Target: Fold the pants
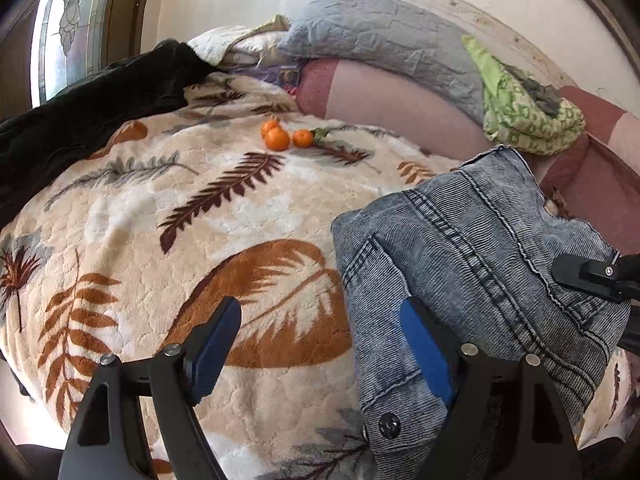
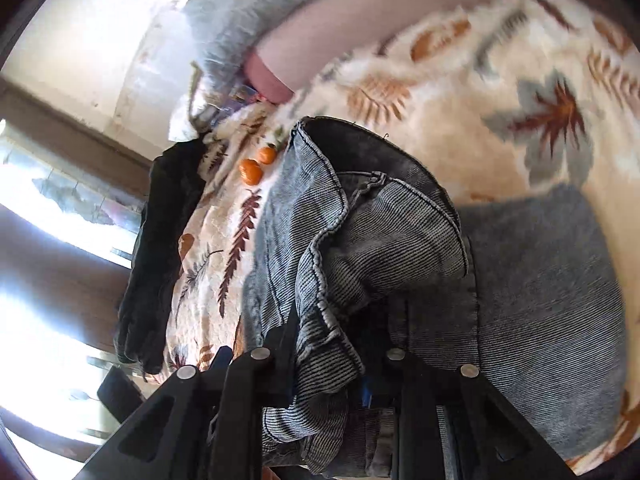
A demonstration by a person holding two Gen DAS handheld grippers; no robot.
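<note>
My right gripper clenches a thick fold of the heavy, floppy jeans; my left gripper gapes beside their waistband, the firmest hold.

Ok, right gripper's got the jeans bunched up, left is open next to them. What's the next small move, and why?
Probably bring the left gripper onto the free edge of the jeans and close. Its jaws stand open, one finger on denim, the other over the leaf blanket, holding nothing. The right gripper is clamped on a bunched fold, so a second grip would let you spread the fabric flat.
</note>
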